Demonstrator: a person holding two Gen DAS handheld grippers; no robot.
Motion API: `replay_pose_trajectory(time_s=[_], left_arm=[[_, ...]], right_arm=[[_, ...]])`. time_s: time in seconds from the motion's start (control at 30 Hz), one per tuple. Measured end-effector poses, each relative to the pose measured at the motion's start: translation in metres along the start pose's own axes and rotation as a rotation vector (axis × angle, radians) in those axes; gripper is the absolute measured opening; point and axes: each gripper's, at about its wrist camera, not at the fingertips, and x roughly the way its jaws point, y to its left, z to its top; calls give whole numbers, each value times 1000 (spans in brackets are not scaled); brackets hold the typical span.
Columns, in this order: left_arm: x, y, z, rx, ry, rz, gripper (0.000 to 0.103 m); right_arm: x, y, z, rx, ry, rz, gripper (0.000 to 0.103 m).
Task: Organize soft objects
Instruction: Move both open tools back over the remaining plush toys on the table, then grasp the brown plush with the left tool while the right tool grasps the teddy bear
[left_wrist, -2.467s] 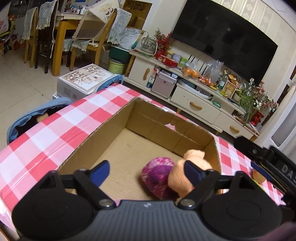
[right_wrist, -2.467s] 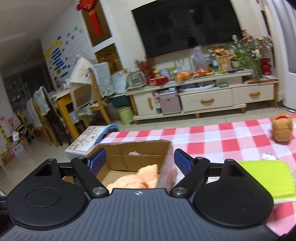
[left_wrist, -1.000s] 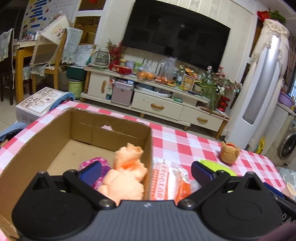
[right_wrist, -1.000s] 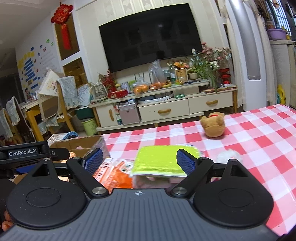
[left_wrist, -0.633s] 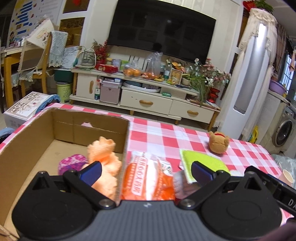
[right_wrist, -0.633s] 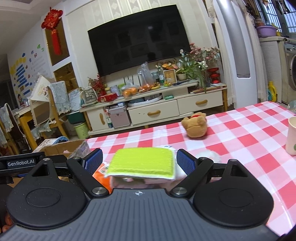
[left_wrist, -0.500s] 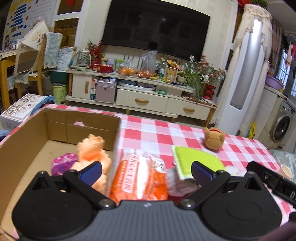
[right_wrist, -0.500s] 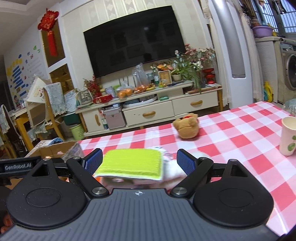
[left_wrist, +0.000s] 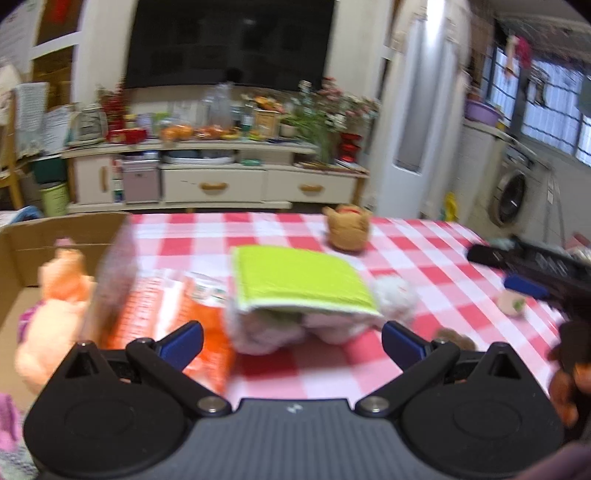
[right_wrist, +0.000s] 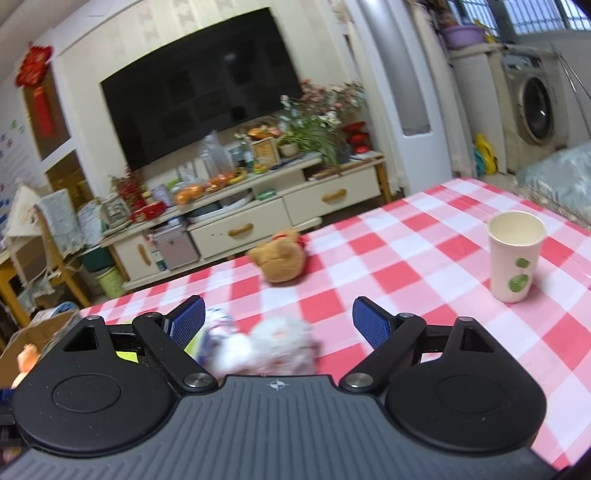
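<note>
A cardboard box (left_wrist: 22, 236) at the left holds an orange plush (left_wrist: 55, 295) and a purple soft thing (left_wrist: 9, 421). An orange packet (left_wrist: 162, 302) leans beside the box. A green sponge cloth (left_wrist: 299, 280) lies on pale fluffy items (left_wrist: 273, 332). A brown plush bear (left_wrist: 347, 229) sits farther back; it also shows in the right wrist view (right_wrist: 280, 258). My left gripper (left_wrist: 291, 339) is open and empty, just before the fluffy items. My right gripper (right_wrist: 277, 321) is open over a white fluffy toy (right_wrist: 273, 347).
A paper cup (right_wrist: 515, 254) stands on the red-checked table (right_wrist: 406, 266) at the right. The right gripper shows at the right edge of the left wrist view (left_wrist: 535, 273). A TV cabinet (right_wrist: 280, 214) stands beyond the table's far edge.
Both grippers have swung right, away from the box. The sponge and fluffy items now lie centred before the left gripper; the cup has come into the right wrist view.
</note>
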Motion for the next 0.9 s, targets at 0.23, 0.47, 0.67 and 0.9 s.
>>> replay_pose_trajectory(time_s=[0.23, 0.47, 0.67, 0.9], left_arm=[[19, -48, -23, 104, 88, -134, 102], [49, -90, -42, 184, 161, -197, 102], [68, -110, -41, 242, 155, -208, 102], [86, -117, -43, 267, 173, -197, 96]], right_arm=[[31, -40, 11, 48, 38, 10, 103], [89, -57, 36, 51, 130, 130, 103], [153, -52, 56, 13, 217, 235, 103], [223, -45, 66, 90, 276, 307, 103]])
